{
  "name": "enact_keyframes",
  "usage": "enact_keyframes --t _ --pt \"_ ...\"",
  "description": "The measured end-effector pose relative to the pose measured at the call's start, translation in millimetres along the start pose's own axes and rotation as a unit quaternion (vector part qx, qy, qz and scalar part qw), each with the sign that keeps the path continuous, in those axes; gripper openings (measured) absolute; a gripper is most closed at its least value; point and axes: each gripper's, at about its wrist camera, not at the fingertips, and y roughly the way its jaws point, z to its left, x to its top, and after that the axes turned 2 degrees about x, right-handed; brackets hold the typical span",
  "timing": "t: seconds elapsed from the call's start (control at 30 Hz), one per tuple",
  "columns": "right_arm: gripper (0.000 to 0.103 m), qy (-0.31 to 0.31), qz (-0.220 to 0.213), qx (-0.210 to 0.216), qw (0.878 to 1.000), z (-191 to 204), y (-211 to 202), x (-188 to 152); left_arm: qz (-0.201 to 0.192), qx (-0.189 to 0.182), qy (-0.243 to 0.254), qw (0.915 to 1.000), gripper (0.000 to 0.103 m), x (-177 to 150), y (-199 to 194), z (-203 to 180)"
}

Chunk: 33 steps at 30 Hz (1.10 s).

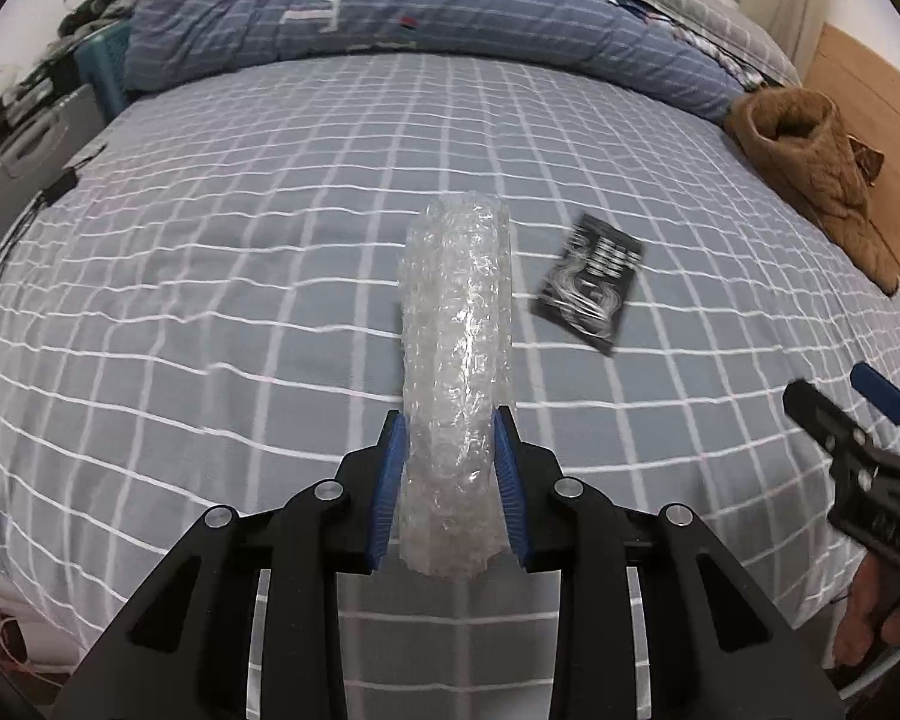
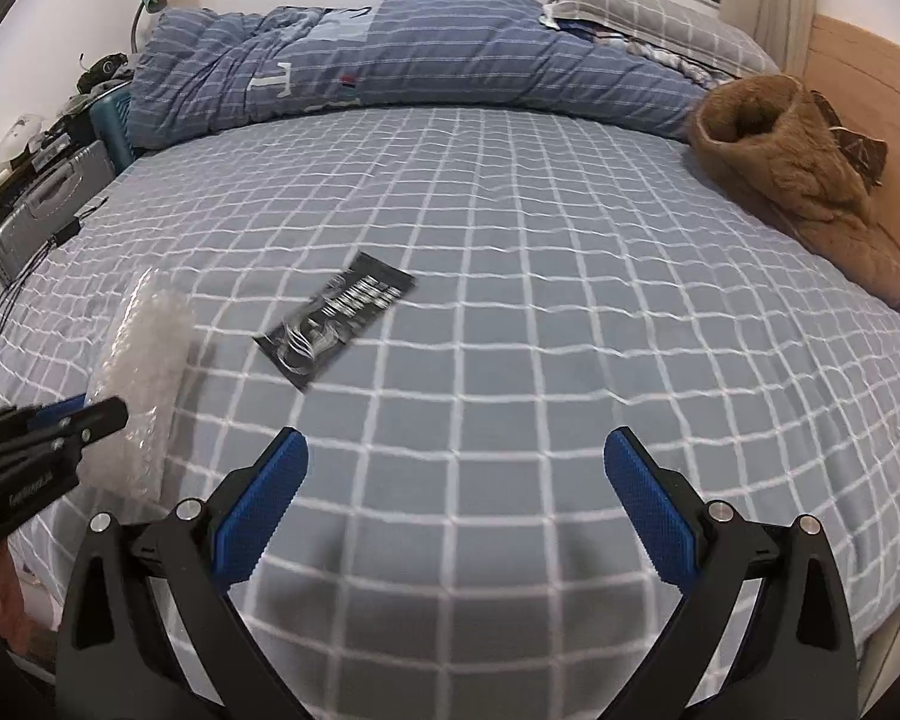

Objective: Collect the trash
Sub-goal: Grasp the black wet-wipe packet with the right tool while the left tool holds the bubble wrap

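Note:
A clear roll of bubble wrap point(image 1: 456, 360) sticks out forward from my left gripper point(image 1: 450, 426), whose blue pads press on both its sides above the grey checked bedsheet point(image 1: 210, 276). The same bubble wrap point(image 2: 144, 360) shows at the left of the right wrist view, held by the left gripper point(image 2: 84, 411). A black printed packet point(image 1: 591, 282) lies flat on the sheet to the right of the roll. My right gripper point(image 2: 456, 441) hovers wide open over the bedsheet point(image 2: 510, 276), with the black packet point(image 2: 336, 315) ahead and to its left. In the left view the right gripper point(image 1: 840, 396) enters at the right edge.
A bunched blue striped duvet point(image 1: 390, 18) lies across the far side of the bed. A brown fleece garment point(image 2: 792, 168) rests by the wooden headboard point(image 2: 870, 78) on the right. A grey case point(image 2: 48, 204) and clutter stand off the left edge, with black cables point(image 1: 12, 228) hanging there.

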Motion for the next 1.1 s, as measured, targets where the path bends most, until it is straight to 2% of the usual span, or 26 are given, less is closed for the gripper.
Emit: enact_keyframes --t 0.3,0.5,0.67,0.8,0.87,0.93,1.0,1.03,1.07,1.1 --pt "0.095 0.003 0.036 0.01 0.999 46 72 46 -0.004 0.011 -0.013 0.9999 0.029 13 17 47" --pt "0.084 0.006 0.058 0.002 0.998 57 113 61 -0.007 0.012 -0.015 0.9998 0.029 23 29 63" --pt "0.066 0.021 0.079 0.007 0.997 58 136 64 -0.011 0.011 -0.012 0.9998 0.029 26 31 67" --pt "0.047 0.024 0.077 0.0 0.997 58 140 63 -0.008 0.006 -0.013 0.9999 0.029 24 35 69" --pt "0.026 0.02 0.077 0.001 0.997 60 140 64 -0.007 0.006 -0.014 0.9999 0.029 23 35 70" --pt "0.018 0.013 0.086 -0.005 0.996 62 141 63 -0.007 0.004 -0.015 0.9999 0.029 22 34 71" --pt "0.019 0.013 0.089 -0.013 0.996 64 141 63 -0.007 0.002 -0.016 0.9998 0.029 21 34 72" --pt "0.026 0.017 0.09 -0.022 0.996 65 141 64 -0.007 0.001 -0.017 0.9998 0.029 22 34 72" --pt "0.045 0.024 0.088 -0.028 0.995 64 140 67 -0.007 0.001 -0.018 0.9998 0.029 22 33 72" --pt "0.056 0.028 0.084 -0.03 0.996 64 140 67 -0.007 0.0 -0.017 0.9998 0.029 21 33 72"
